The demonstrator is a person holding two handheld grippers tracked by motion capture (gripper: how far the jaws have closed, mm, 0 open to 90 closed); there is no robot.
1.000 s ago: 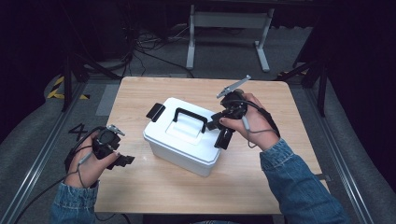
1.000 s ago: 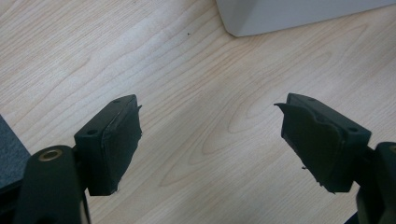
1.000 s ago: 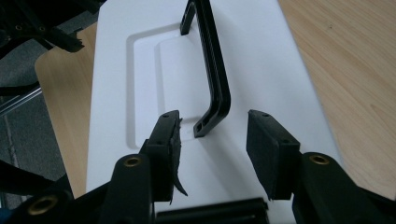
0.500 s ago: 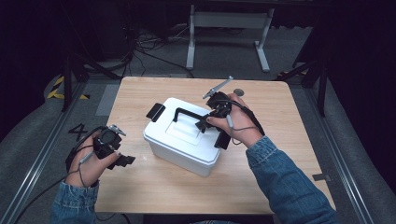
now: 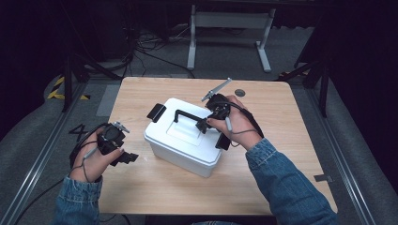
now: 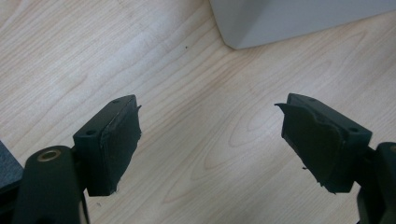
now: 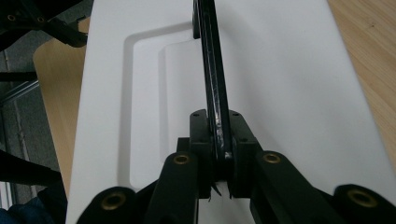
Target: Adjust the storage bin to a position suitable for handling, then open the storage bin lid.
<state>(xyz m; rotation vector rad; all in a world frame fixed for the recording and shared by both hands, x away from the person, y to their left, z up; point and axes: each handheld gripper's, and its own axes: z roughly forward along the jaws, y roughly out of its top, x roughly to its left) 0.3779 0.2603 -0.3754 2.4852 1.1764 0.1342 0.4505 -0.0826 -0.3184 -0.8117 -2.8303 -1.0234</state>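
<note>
A white plastic box (image 5: 180, 150) with a white lid (image 7: 289, 84) stands in the middle of the wooden table (image 5: 281, 112). Its black handle (image 5: 185, 115) stands upright over the lid. My right gripper (image 5: 202, 125) is shut on that black handle (image 7: 212, 74), which runs edge-on away from the jaws. My left gripper (image 5: 127, 158) is open with nothing between its fingers, low over the table (image 6: 196, 130) just left of the box, whose corner (image 6: 280, 23) lies ahead of it.
Black side latches (image 5: 156, 112) hang open at the box's ends. A small dark round disc (image 5: 240, 93) is set in the table's far side. Metal frame legs (image 5: 192, 42) and cables (image 5: 141, 42) lie on the floor beyond the table.
My right gripper has moved left from beside the box's right end onto the lid's handle and shut on it. The left gripper has stayed in place.
</note>
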